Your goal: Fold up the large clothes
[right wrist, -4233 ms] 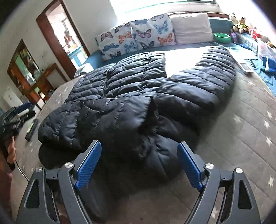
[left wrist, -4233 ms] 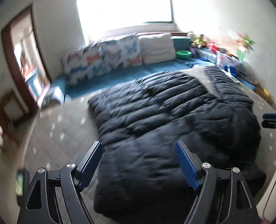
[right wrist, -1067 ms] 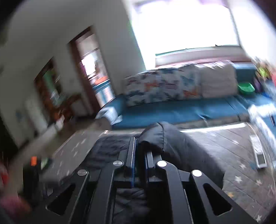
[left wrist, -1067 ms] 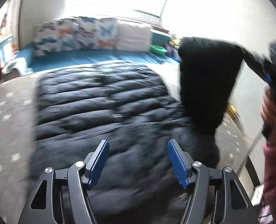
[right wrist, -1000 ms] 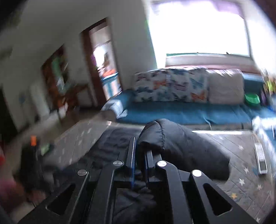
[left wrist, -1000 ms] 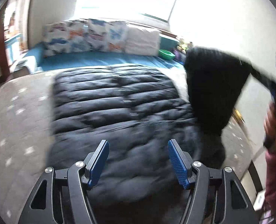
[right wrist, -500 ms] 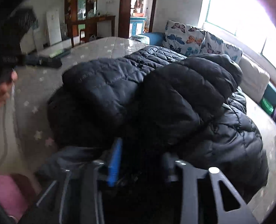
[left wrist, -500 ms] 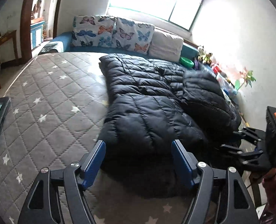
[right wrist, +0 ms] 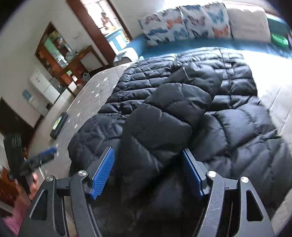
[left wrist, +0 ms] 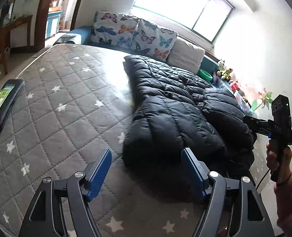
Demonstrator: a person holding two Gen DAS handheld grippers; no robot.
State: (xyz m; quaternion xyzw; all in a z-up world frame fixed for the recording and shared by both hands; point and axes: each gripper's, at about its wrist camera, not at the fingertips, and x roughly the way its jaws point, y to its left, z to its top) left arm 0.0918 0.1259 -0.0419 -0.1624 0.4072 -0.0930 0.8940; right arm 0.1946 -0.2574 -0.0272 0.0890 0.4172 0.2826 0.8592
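A large black puffer coat (left wrist: pixel 173 106) lies on the grey star-quilted mattress (left wrist: pixel 53 108), both sleeves folded in over its body. My left gripper (left wrist: pixel 146 169) is open and empty, just off the coat's near hem. My right gripper (right wrist: pixel 149 169) is open, hovering over the folded sleeve (right wrist: pixel 165 118) without holding it. The right gripper also shows in the left wrist view (left wrist: pixel 250 121) at the coat's right edge, and the left gripper (right wrist: pixel 45 156) in the right wrist view, blurred.
A dark tablet-like device (left wrist: pixel 4 100) lies at the mattress's left edge. Butterfly pillows (left wrist: pixel 134 35) and a white pillow (left wrist: pixel 185 56) line a blue bench at the back. A green bowl (left wrist: pixel 205 75) and toys (left wrist: pixel 225 71) sit at the right wall.
My right gripper carried a sleeve over the coat, laid it down and opened. My left gripper pulled back toward the coat's near hem, staying open.
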